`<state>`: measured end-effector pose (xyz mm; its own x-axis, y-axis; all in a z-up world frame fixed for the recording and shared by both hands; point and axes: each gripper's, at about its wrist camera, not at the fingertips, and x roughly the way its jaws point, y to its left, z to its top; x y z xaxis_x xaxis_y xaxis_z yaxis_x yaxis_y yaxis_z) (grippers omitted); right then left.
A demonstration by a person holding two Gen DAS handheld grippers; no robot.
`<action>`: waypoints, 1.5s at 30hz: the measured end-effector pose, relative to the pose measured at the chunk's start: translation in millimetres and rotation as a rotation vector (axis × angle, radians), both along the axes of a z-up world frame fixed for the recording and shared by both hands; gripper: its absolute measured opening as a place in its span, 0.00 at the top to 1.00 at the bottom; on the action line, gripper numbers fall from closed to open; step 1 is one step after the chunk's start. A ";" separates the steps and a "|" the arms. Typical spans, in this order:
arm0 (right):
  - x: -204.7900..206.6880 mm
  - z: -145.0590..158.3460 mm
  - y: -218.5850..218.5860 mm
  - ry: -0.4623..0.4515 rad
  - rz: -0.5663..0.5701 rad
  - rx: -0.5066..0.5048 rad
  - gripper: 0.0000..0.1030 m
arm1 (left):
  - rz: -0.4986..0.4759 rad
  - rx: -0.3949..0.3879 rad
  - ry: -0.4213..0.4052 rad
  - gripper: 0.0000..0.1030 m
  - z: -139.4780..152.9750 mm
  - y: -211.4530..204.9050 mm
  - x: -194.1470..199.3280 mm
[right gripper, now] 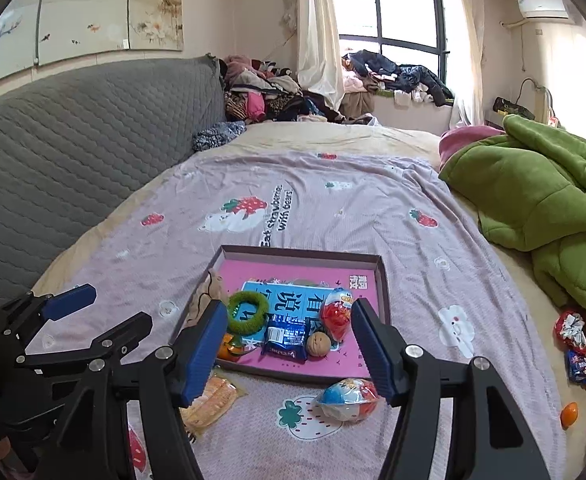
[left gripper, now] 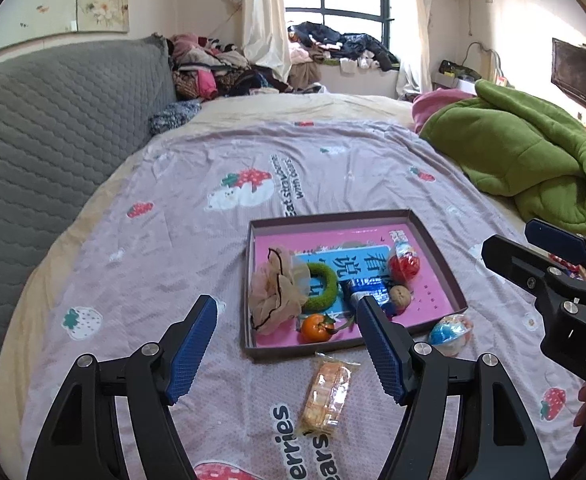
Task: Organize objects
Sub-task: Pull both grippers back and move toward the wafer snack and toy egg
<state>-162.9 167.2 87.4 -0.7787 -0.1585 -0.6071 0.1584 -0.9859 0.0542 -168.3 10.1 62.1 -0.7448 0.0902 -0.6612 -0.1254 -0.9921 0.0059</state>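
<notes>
A shallow tray [left gripper: 333, 216] with a pink floor lies on the strawberry-print sheet. In it are a beige mesh scrunchie [left gripper: 273, 296], a green ring [left gripper: 321, 286], a mandarin [left gripper: 316, 328], a blue snack packet [left gripper: 367, 290], a walnut [left gripper: 401, 298] and a red toy egg [left gripper: 403, 264]. Just outside its near rim lie a cracker packet [left gripper: 327, 394] and a blue-and-white toy egg [right gripper: 347, 398]. My left gripper [left gripper: 287, 308] hangs open above the near left of the tray, holding nothing. My right gripper [right gripper: 288, 308] is open and empty too, over the tray's near edge [right gripper: 301, 252].
A rumpled green blanket [left gripper: 533, 152] covers the bed's right side. A grey quilted headboard [left gripper: 53, 128] runs along the left. Loose snack packets [right gripper: 575, 344] and a small orange [right gripper: 569, 414] lie at the right edge. Clothes are piled by the window.
</notes>
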 end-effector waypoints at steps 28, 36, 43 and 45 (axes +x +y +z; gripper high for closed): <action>67.4 -29.0 37.0 -0.053 -0.012 0.027 0.37 | -0.023 -0.005 -0.027 0.28 -14.6 11.3 62.0; 68.9 -51.5 48.6 -0.067 0.050 0.102 0.35 | -0.037 -0.012 -0.072 0.28 -42.4 20.0 64.4; 69.9 -71.3 38.0 -0.044 0.120 0.212 0.35 | -0.043 -0.018 -0.097 0.28 -57.2 24.1 59.2; 67.7 -77.7 36.2 -0.045 0.119 0.226 0.35 | -0.043 -0.018 -0.104 0.28 -61.4 25.0 57.5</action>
<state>-95.2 203.4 9.7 -0.7340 -0.1040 -0.6712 0.2767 -0.9483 -0.1556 -110.8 35.1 0.6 -0.6676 0.1081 -0.7366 -0.1691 -0.9856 0.0086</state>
